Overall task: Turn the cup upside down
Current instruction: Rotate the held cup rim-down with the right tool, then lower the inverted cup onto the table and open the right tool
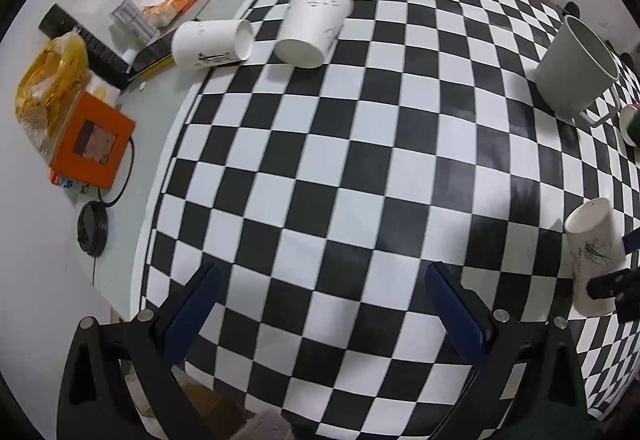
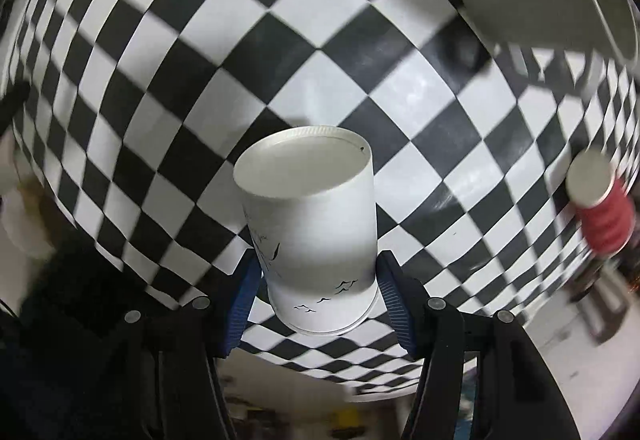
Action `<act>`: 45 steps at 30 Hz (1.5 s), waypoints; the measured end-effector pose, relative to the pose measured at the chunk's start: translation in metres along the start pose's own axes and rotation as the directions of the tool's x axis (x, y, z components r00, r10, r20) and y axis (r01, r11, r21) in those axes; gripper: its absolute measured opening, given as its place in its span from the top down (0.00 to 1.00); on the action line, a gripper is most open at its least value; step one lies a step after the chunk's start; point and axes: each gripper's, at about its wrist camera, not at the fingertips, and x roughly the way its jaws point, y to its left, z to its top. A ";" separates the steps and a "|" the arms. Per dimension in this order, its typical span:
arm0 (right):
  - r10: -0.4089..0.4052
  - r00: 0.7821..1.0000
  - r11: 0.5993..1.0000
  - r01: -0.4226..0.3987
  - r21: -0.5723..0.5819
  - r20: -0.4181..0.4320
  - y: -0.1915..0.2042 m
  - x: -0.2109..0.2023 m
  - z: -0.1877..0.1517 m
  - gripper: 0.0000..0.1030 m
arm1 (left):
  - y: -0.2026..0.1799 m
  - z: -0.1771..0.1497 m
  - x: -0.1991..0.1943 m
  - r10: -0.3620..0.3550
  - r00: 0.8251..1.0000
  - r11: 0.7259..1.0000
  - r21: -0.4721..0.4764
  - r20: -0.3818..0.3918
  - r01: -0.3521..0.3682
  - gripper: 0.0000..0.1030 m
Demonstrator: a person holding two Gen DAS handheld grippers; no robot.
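My right gripper (image 2: 318, 272) is shut on a white paper cup (image 2: 312, 224) with small black bird drawings. The cup's closed base faces away from me and its rim end lies near the finger roots, above the checkered table (image 2: 200, 79). The same cup (image 1: 596, 252) shows at the right edge of the left wrist view, held by the right gripper's dark fingers (image 1: 612, 284). My left gripper (image 1: 320, 304) is open and empty over the checkered cloth (image 1: 320, 167).
Two more white paper cups sit at the far side: one on its side (image 1: 212, 43), one upside down and tilted (image 1: 314, 23). A grey bucket (image 1: 576, 67) stands at the right. An orange box (image 1: 94, 139) and clutter lie left of the cloth. A red-ribbed cup (image 2: 600, 215) is at the right.
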 end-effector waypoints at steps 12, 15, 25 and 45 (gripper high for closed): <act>0.063 0.998 0.993 -0.061 0.106 -0.011 -0.019 0.001 0.013 0.23 | -0.019 0.002 0.017 -0.016 0.999 1.000 0.020 -0.046 0.017 0.00; 0.054 0.998 0.993 -0.056 0.100 0.026 -0.015 -0.008 0.022 0.23 | -0.018 0.003 0.024 -0.024 0.998 1.000 0.008 -0.064 0.024 0.00; 0.113 0.974 0.975 -0.147 0.165 0.196 0.003 -0.013 0.017 0.41 | 0.000 0.011 0.035 -0.024 0.996 0.999 -0.036 -0.082 0.021 0.00; -0.120 0.634 0.899 -0.258 0.355 0.764 0.036 -0.024 -0.048 0.39 | -0.005 0.009 0.033 -0.018 0.998 0.999 0.033 -0.066 0.020 0.00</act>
